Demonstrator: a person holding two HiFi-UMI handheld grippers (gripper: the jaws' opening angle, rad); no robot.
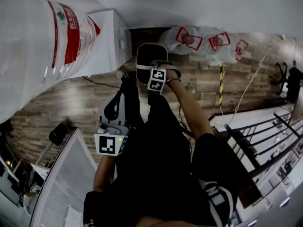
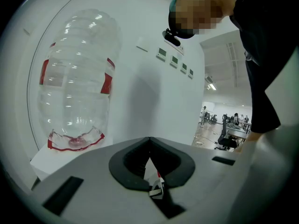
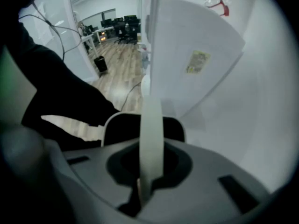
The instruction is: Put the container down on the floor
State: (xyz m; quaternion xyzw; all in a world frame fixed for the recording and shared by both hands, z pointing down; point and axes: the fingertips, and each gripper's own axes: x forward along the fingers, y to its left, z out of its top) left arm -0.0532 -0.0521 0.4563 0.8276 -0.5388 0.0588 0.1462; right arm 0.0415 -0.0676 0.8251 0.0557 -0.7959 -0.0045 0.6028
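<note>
Your right hand-held gripper [image 1: 154,69] is clamped on the container [image 1: 147,56], a dark bin with a pale rim. In the right gripper view a thin pale edge of the container [image 3: 152,125] stands upright between the jaws, which are closed on it from both sides. In the head view the container sits ahead of your legs over the wooden floor [image 1: 71,98], just beside the base of the white water dispenser [image 1: 111,37]. You cannot tell from these views whether its base touches the floor. Your left hand-held gripper [image 1: 124,82] is held lower and to the left, apart from the container. In the left gripper view its jaws are together with nothing between them. That view faces a clear water bottle [image 2: 74,87] standing inverted on the dispenser. Several clear jugs [image 1: 208,41] with red labels lie on the floor beyond the container.
</note>
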